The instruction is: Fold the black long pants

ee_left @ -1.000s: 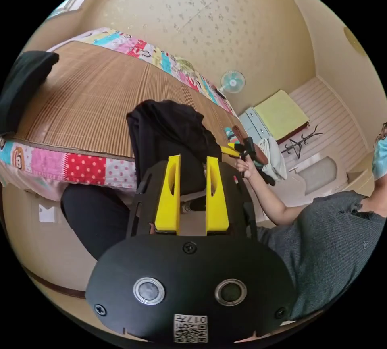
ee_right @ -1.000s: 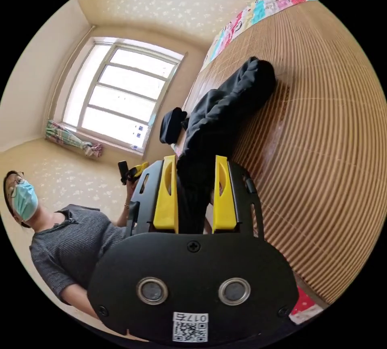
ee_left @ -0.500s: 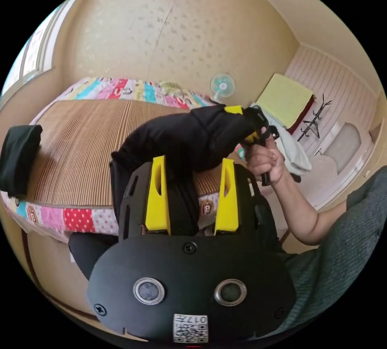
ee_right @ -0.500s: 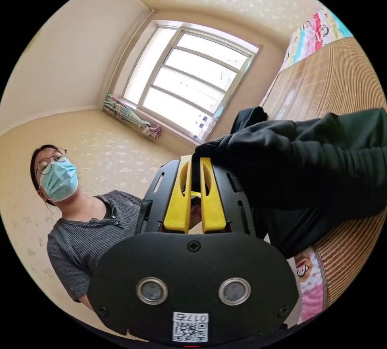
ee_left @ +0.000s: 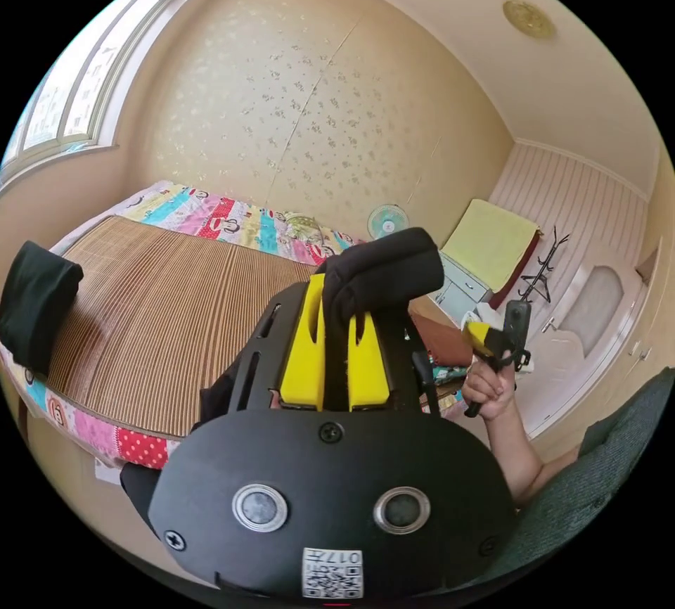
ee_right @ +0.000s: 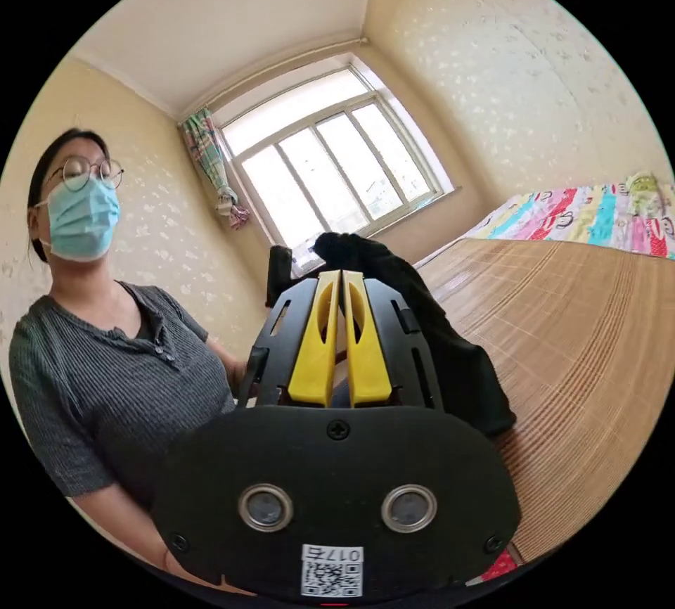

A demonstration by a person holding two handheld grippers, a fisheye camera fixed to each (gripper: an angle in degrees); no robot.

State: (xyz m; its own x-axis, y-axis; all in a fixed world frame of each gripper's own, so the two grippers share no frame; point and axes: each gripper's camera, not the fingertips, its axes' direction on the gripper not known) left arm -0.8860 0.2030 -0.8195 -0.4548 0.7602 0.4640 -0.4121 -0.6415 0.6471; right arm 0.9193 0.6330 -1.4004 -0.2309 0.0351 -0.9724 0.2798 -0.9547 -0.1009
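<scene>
- The left claw (ee_left: pixel 336 299) has its two yellow jaws drawn close together, both pressing on a band of black cloth that runs down the narrow gap between them.
- That cloth belongs to the black pants (ee_left: pixel 383 271); a thick rolled bunch of it bulges over the jaw tips and leans off to one side of the left claw.
- More black cloth shows in the left gripper view low beside the claw's body, over the near edge of the bed.
- Beyond the left claw lies the bed, covered by a brown slatted mat (ee_left: pixel 162 313) with a bright patchwork sheet (ee_left: pixel 232 219) along its far edge.
- A separate dark folded bundle (ee_left: pixel 35 303) sits on the mat's edge, well away from the claw.
- To the other side of the left claw, a hand (ee_left: pixel 489 387) grips the handle of the right claw, seen here apart from the pants.
- Past that hand stand a small fan (ee_left: pixel 387 221), a cabinet with a yellow cloth (ee_left: pixel 490 243) on top and a coat stand (ee_left: pixel 538 275).
- In its own view the right claw (ee_right: pixel 342 282) has its jaws almost touching, with a thin slit between them; I see no cloth inside that slit.
- The pants (ee_right: pixel 436 349) rise just past the right claw's tips and drop down along its side onto the mat (ee_right: pixel 583 349).
- Whether the right claw's tips pinch any cloth I cannot tell.
- Behind the right claw is a window (ee_right: pixel 330 159); a person in a grey top (ee_right: pixel 119 384) stands beside the claw.
</scene>
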